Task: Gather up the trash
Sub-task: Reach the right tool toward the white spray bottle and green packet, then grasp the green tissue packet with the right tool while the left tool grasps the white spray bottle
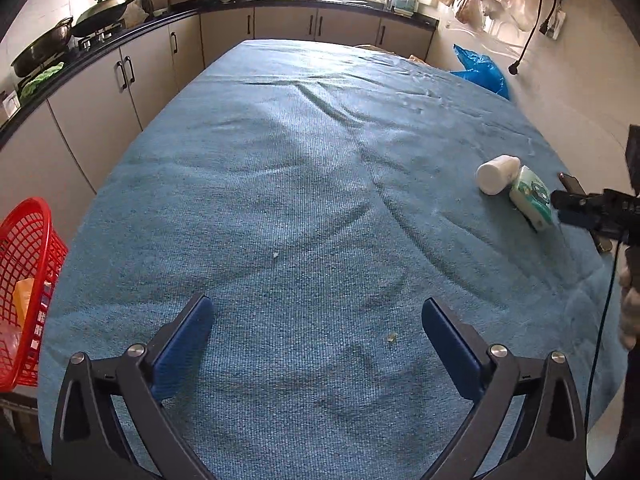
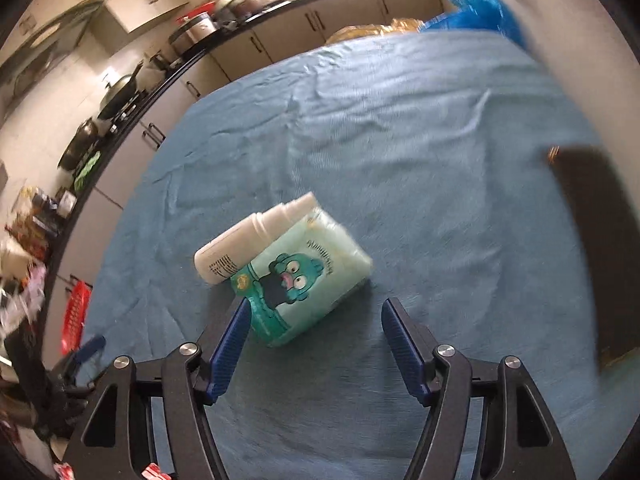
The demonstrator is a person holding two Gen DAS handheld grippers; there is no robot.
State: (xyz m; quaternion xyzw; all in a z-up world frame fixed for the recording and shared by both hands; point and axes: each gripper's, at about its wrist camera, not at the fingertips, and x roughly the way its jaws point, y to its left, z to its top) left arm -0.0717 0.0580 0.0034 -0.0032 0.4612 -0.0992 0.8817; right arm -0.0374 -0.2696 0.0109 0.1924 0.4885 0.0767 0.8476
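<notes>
L gripper (image 1: 316,316): jaws spread wide, nothing betw them, over bare blue cloth (image 1: 304,168).
R gripper (image 2: 314,316): jaws apart, gripping nothing; tissue pack (image 2: 308,280) just ahead, near its left finger.
White bottle (image 2: 252,244): on its side, touching the pack.
Red basket (image 1: 24,280): off the table's left edge, items inside.

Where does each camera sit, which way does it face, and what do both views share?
Left wrist: on the left tongs, open, looking down the blue tablecloth toward the kitchen counter; red basket at left; the right tongs and a hand at right.
Right wrist: on the right tongs, open, facing the tissue pack and white bottle.
Shared: tablecloth, tissue pack, bottle, red basket.
</notes>
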